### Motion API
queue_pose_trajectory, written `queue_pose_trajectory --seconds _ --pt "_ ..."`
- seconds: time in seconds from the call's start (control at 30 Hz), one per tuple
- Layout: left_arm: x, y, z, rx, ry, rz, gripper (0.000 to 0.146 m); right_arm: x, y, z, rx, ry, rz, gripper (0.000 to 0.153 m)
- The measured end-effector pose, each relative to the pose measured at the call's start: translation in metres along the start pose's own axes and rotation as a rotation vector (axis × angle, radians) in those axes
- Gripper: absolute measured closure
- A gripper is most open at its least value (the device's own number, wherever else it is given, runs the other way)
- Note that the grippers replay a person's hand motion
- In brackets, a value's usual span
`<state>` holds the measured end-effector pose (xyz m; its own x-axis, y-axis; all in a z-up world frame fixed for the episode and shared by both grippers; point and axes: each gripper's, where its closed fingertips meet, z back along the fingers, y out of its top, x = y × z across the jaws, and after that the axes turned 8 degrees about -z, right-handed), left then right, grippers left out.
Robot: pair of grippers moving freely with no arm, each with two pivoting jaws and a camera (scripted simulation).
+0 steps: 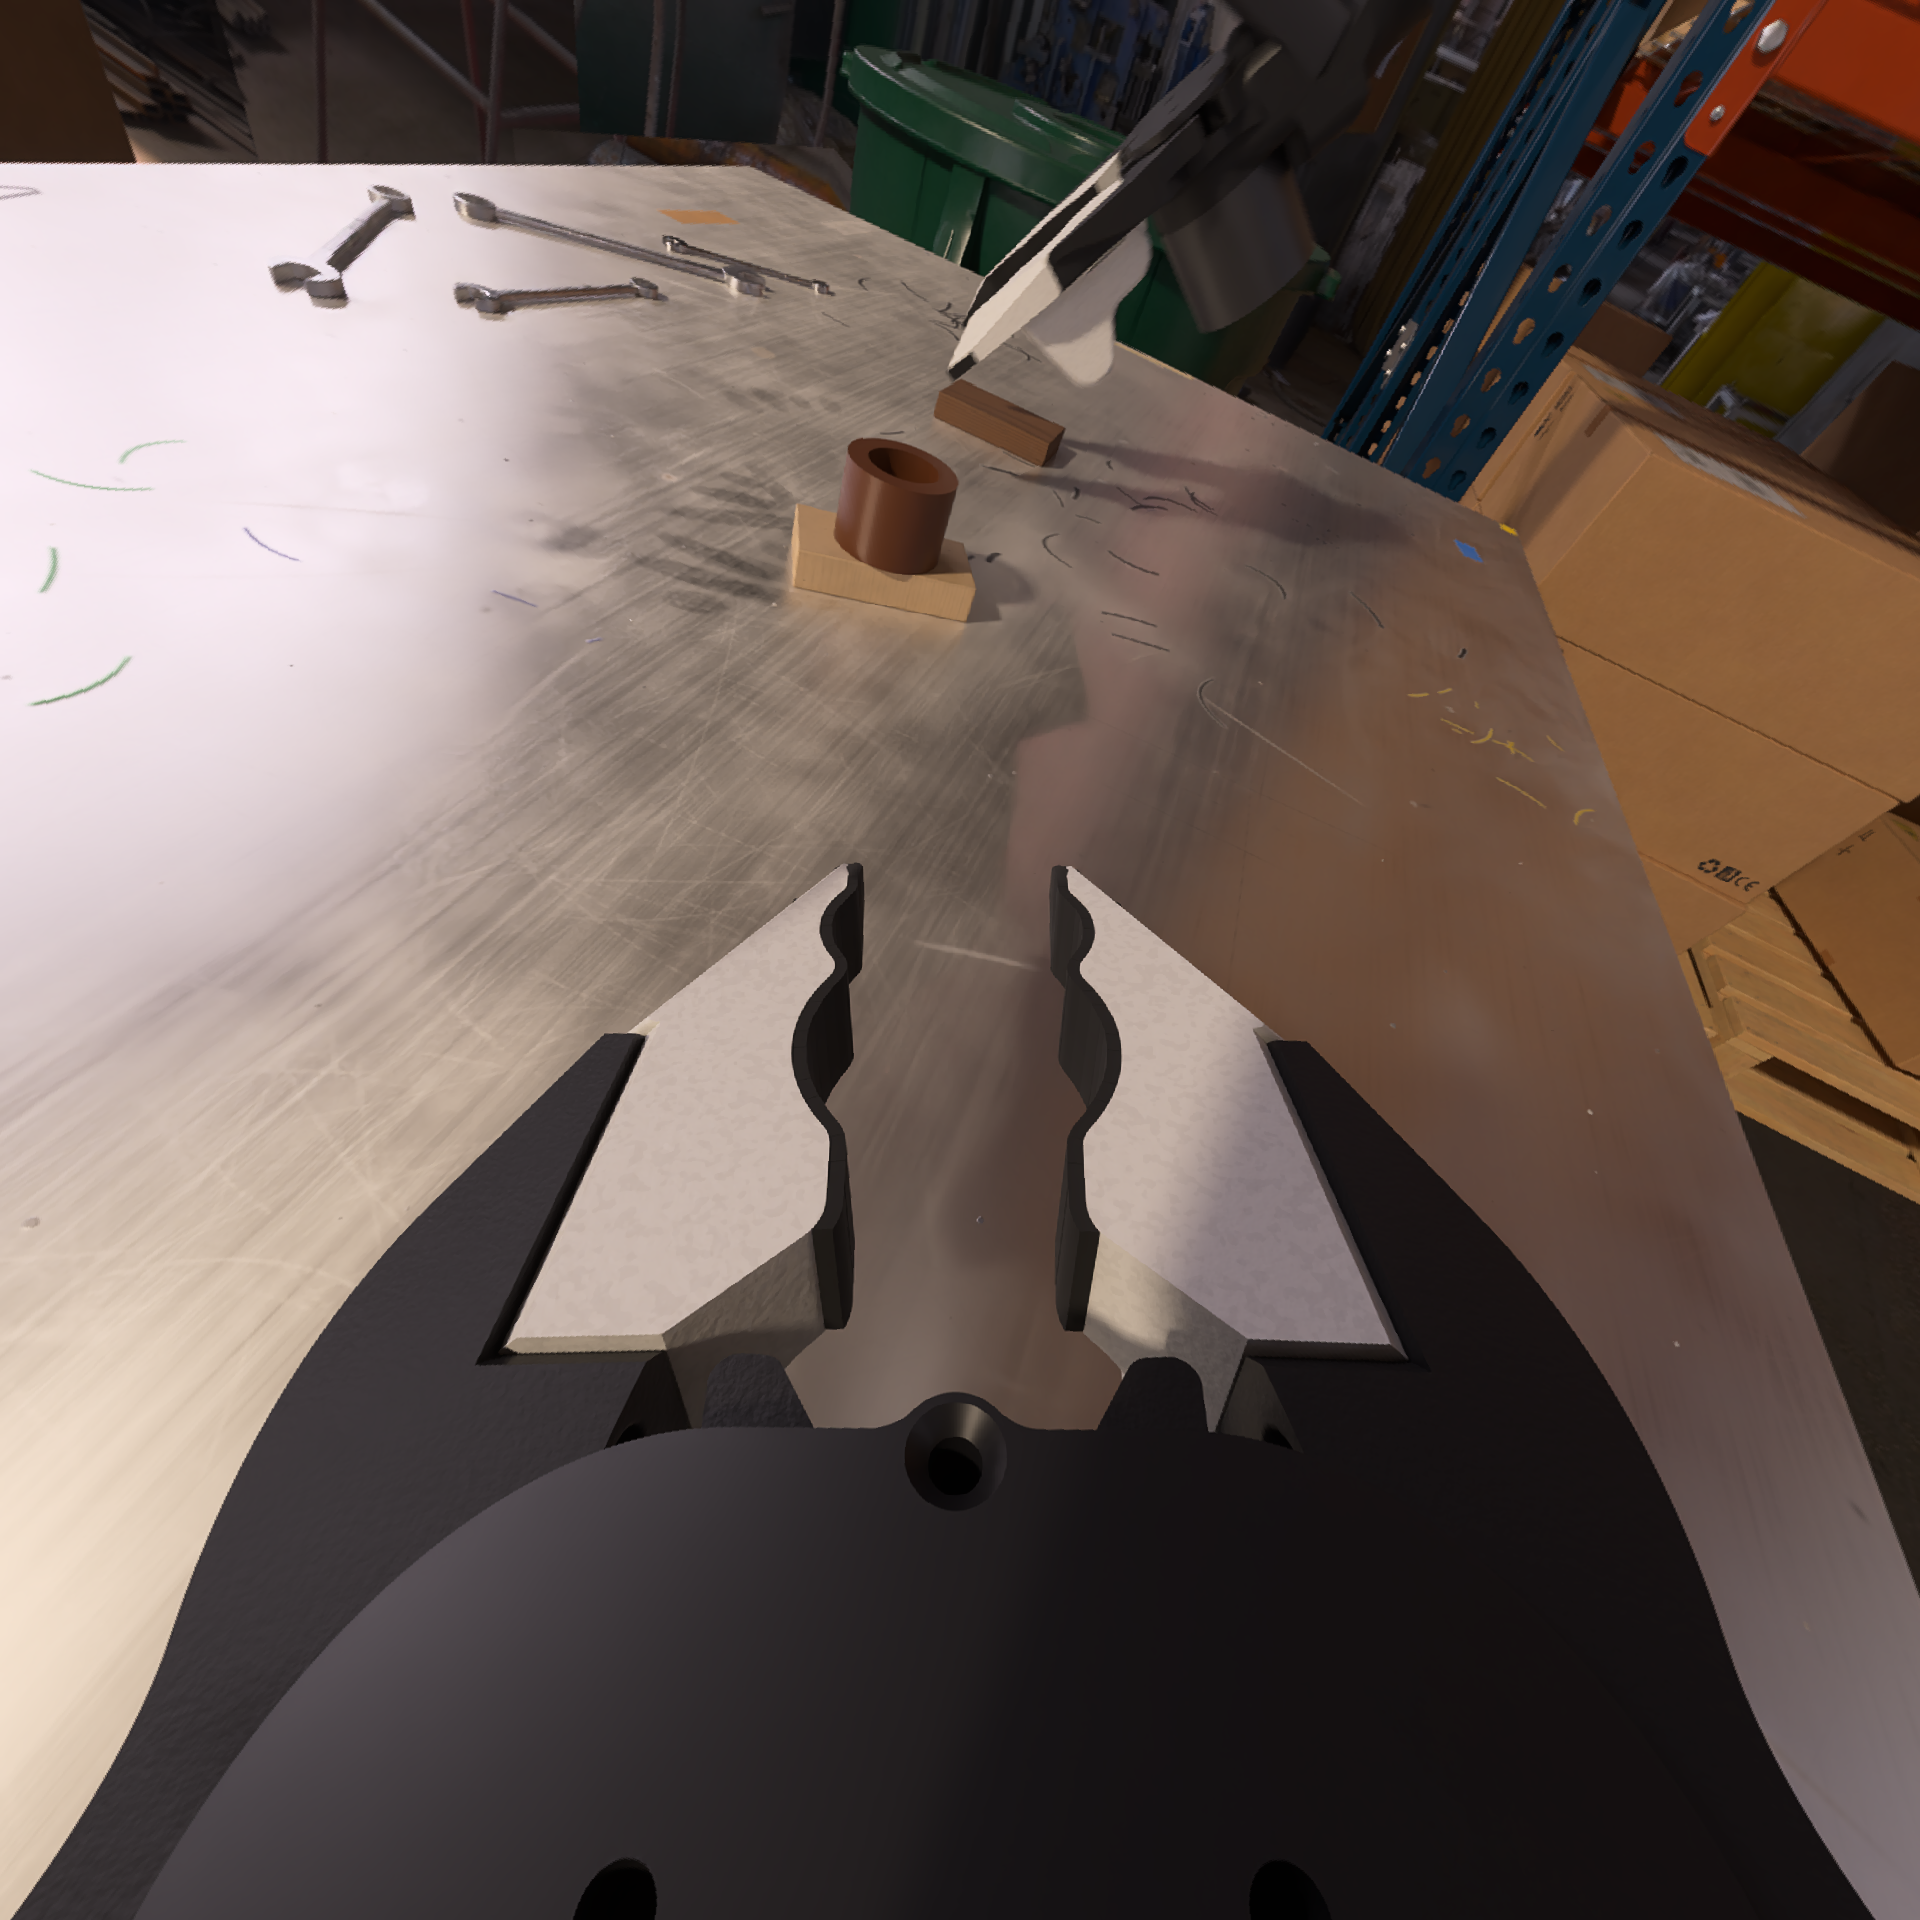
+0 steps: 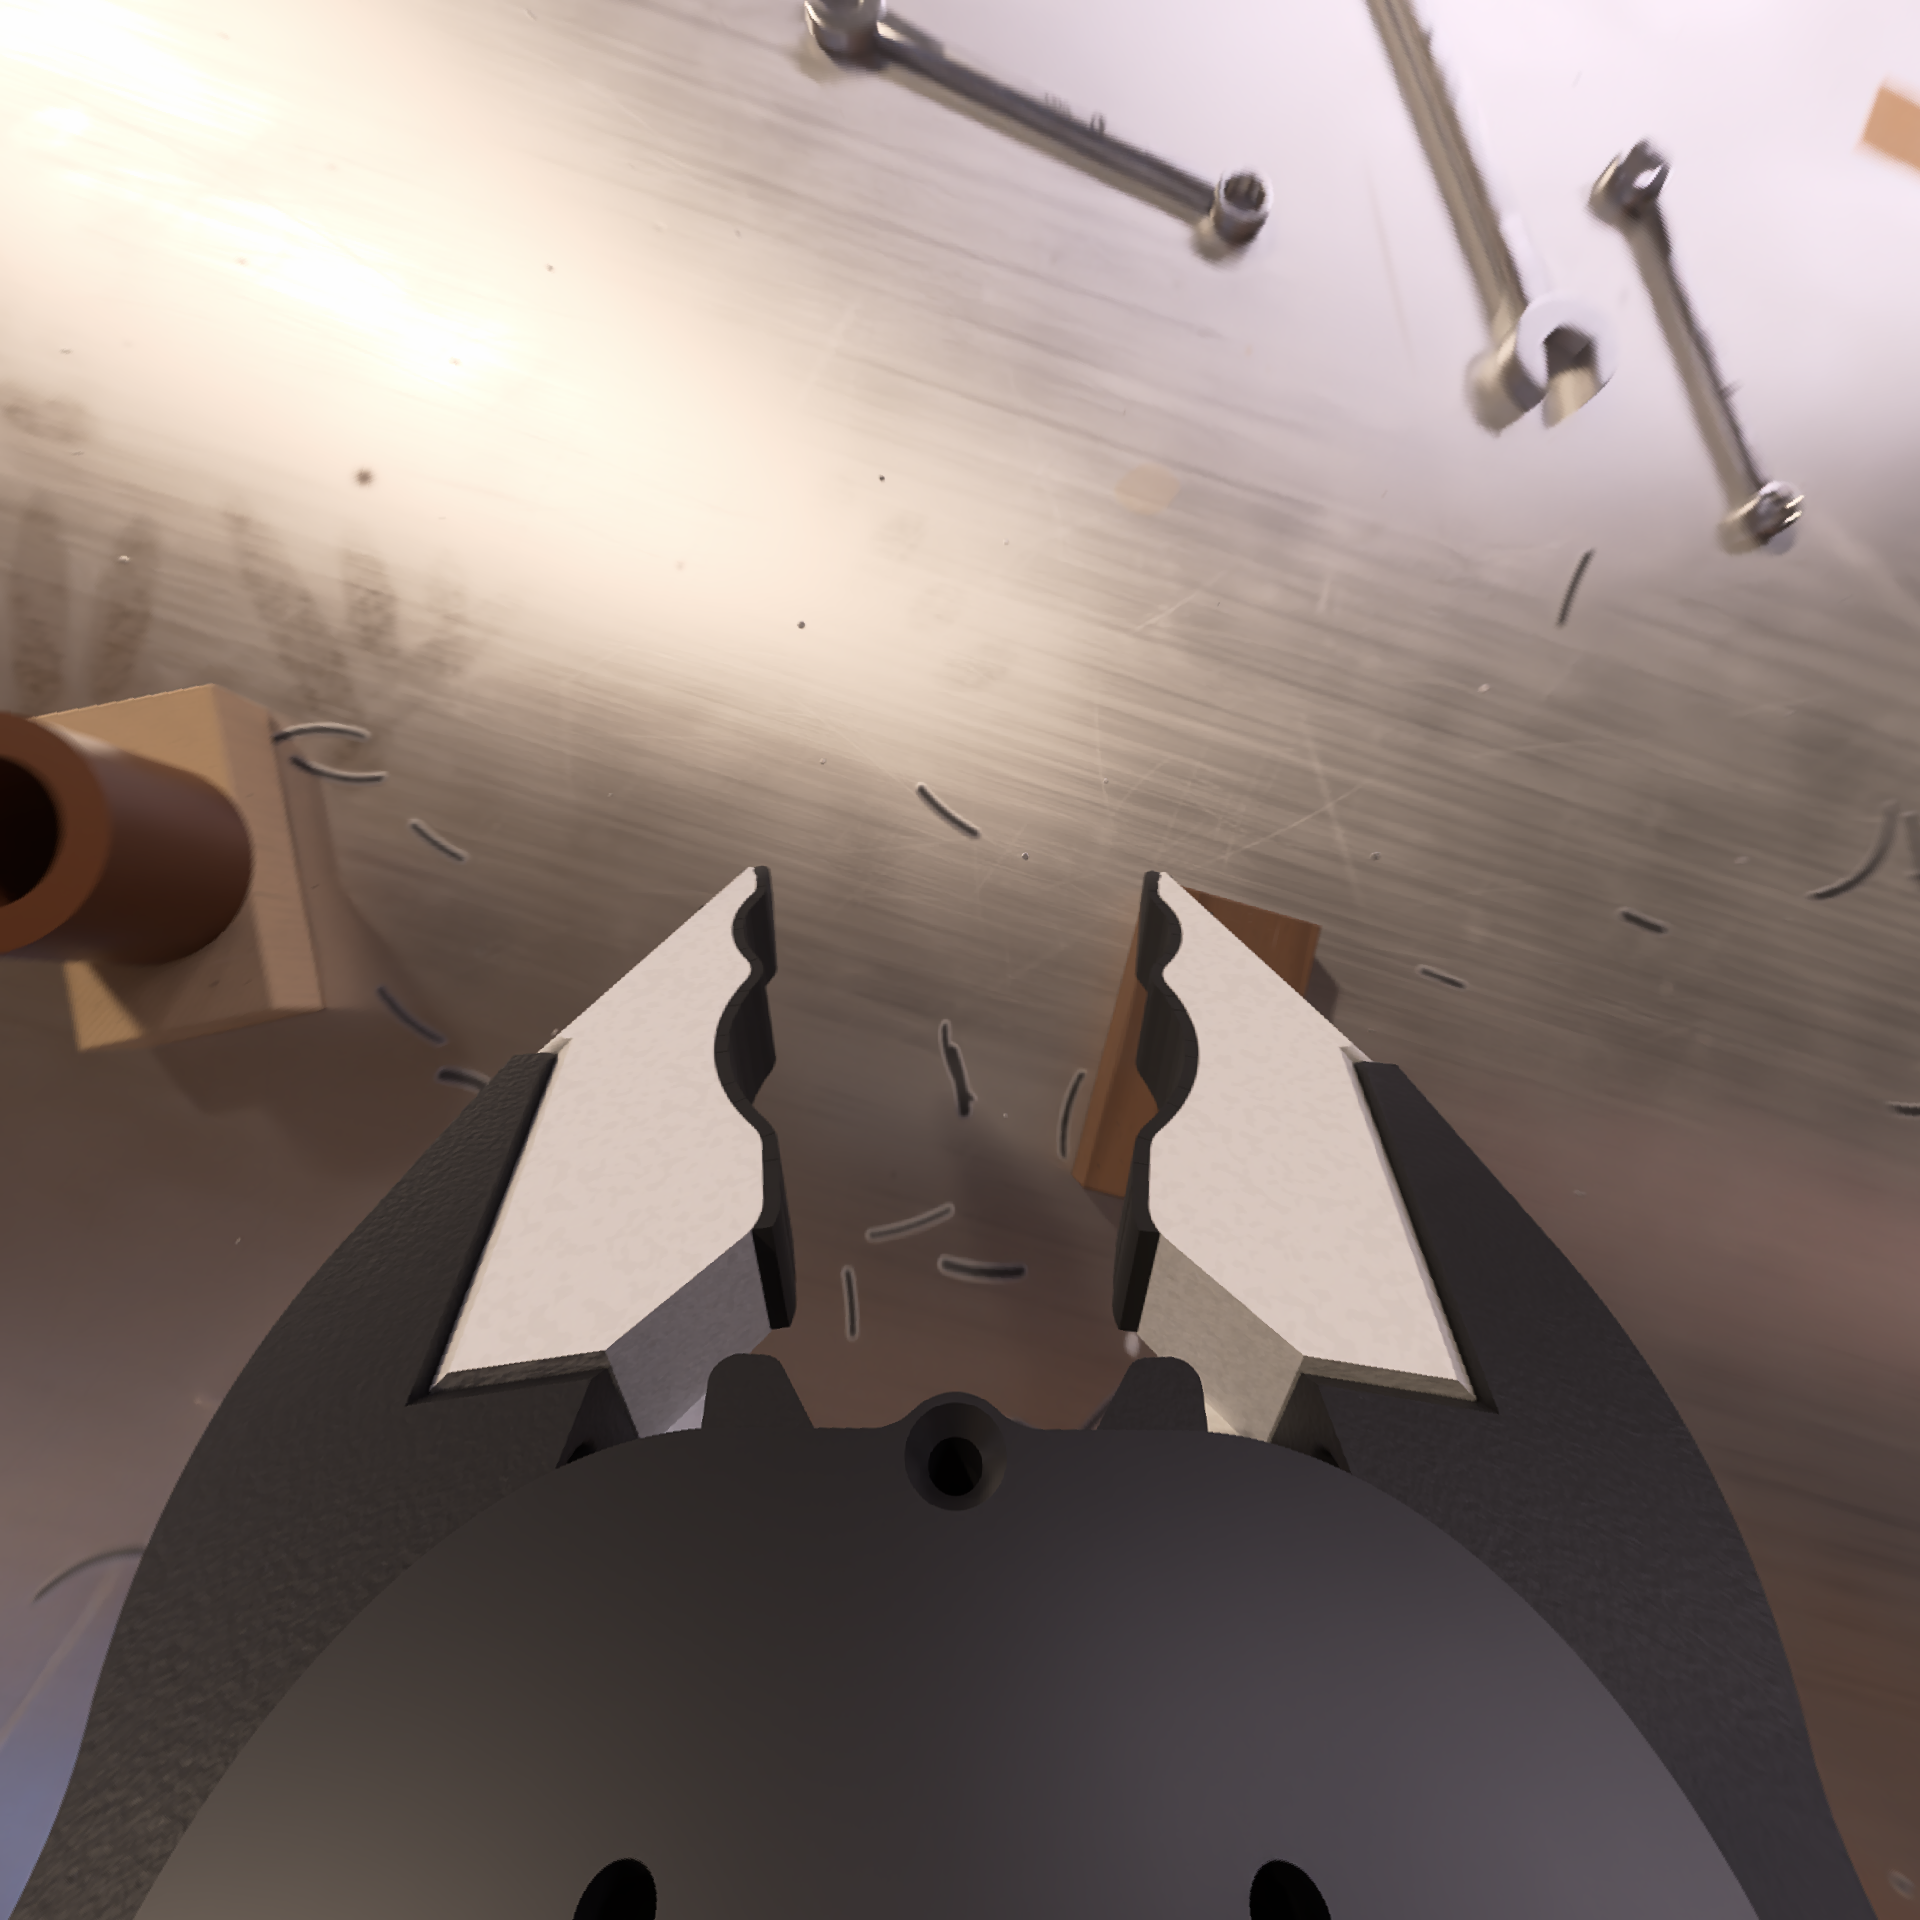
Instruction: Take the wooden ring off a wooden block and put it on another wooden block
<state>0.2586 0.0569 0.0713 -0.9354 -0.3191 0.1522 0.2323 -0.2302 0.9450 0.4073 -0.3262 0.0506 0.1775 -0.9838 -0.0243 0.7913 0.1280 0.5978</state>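
Observation:
A dark brown wooden ring (image 1: 896,504) stands upright on a pale wooden block (image 1: 883,584) on the metal table. A darker brown block (image 1: 997,420) lies just behind it. My left gripper (image 1: 956,878) is open and empty, well short of both blocks. My right gripper (image 1: 1023,338) hangs above the dark block. In the right wrist view the right gripper (image 2: 956,883) is open and empty; the dark block (image 2: 1117,1049) lies partly behind its right finger. The ring (image 2: 114,842) on the pale block (image 2: 281,883) is at the left edge.
Several steel wrenches (image 1: 561,249) lie at the far side of the table (image 1: 416,831); they also show in the right wrist view (image 2: 1039,114). A green bin (image 1: 966,156), blue racking (image 1: 1507,239) and cardboard boxes (image 1: 1714,665) stand beyond the table's right edge.

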Motion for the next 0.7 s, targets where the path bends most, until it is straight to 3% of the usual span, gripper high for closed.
queue_pose_trajectory --seconds 0.13,0.23,0.3,0.5,0.6,0.7 --pt "-0.005 -0.003 0.006 -0.018 0.015 -0.006 0.11 -0.027 0.023 0.055 0.126 0.012 0.071 0.074" --pt "-0.009 -0.01 0.012 -0.072 0.024 -0.007 0.11 -0.098 0.036 0.101 0.227 0.194 0.161 0.052" --pt "-0.008 -0.017 0.016 -0.124 0.011 -0.009 0.11 -0.143 0.033 0.111 0.242 0.274 0.252 0.04" --pt "-0.006 -0.045 0.024 -0.3 -0.017 -0.032 0.11 -0.186 -0.011 0.037 0.002 0.188 0.257 0.041" --pt "0.004 -0.05 0.025 -0.315 -0.073 -0.022 0.112 -0.182 -0.024 0.006 -0.074 0.155 0.219 0.048" --pt "0.01 -0.053 0.026 -0.32 -0.079 -0.059 0.117 -0.177 -0.025 -0.004 -0.087 0.141 0.181 0.06"
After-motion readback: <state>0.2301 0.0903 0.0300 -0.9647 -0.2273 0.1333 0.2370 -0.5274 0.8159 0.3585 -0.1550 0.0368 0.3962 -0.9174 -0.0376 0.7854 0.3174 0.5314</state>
